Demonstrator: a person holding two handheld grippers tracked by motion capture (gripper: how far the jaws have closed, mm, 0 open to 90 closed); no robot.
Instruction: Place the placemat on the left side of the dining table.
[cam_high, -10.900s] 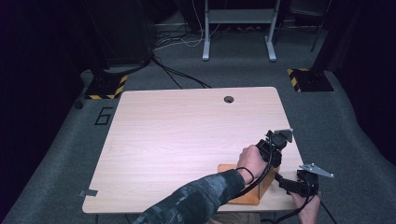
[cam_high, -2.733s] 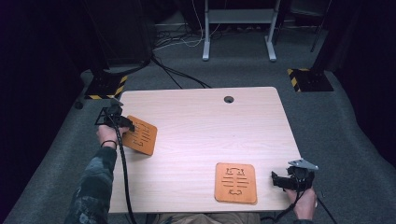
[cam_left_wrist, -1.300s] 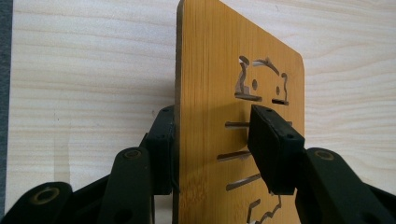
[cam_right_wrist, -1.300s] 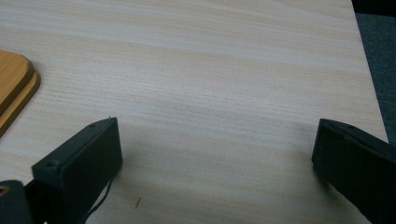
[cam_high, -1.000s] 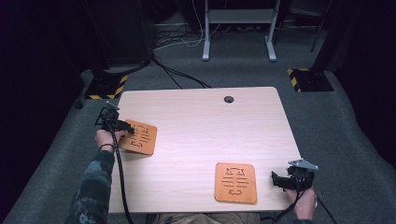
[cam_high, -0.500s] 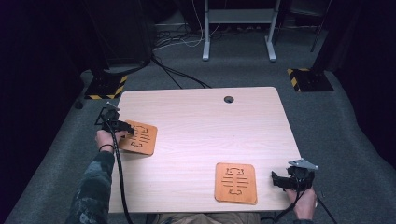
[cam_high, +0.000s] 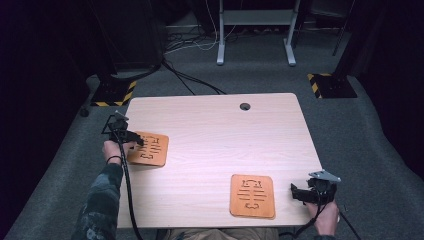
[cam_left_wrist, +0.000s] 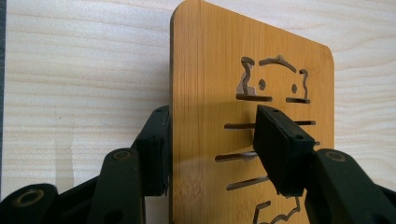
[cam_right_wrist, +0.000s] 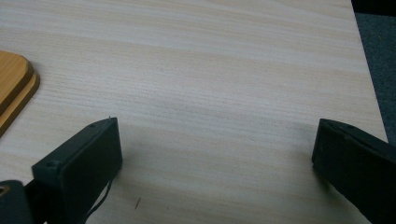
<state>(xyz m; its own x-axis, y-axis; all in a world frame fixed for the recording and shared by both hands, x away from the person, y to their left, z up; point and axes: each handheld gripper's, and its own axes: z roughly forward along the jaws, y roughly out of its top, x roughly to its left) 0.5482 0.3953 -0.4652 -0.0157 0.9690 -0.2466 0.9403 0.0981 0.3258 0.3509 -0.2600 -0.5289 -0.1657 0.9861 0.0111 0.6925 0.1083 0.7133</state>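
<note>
Left gripper (cam_high: 136, 141), jaws just easing apart and straddling the left edge of the orange carved bamboo board (cam_left_wrist: 219, 88) lying flat near the tabletop's (cam_high: 210, 130) left edge, sits right on it.

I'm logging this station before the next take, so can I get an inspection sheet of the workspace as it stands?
Surface: light wood table, round grommet hole near the far edge.
Job's things: left bamboo board near the left edge; stacked bamboo boards near the front edge.
Clutter: nothing seen.
Grippers: left hand-held gripper straddles the left bamboo board's edge, jaws just opening, a gap at the pads; right hand-held gripper open over bare table, right of the stack.
Cables: a black cable trails from the left gripper along the sleeve; floor cables behind the table.
Surroundings: grey carpet, metal stand, hazard-striped bases.
</note>
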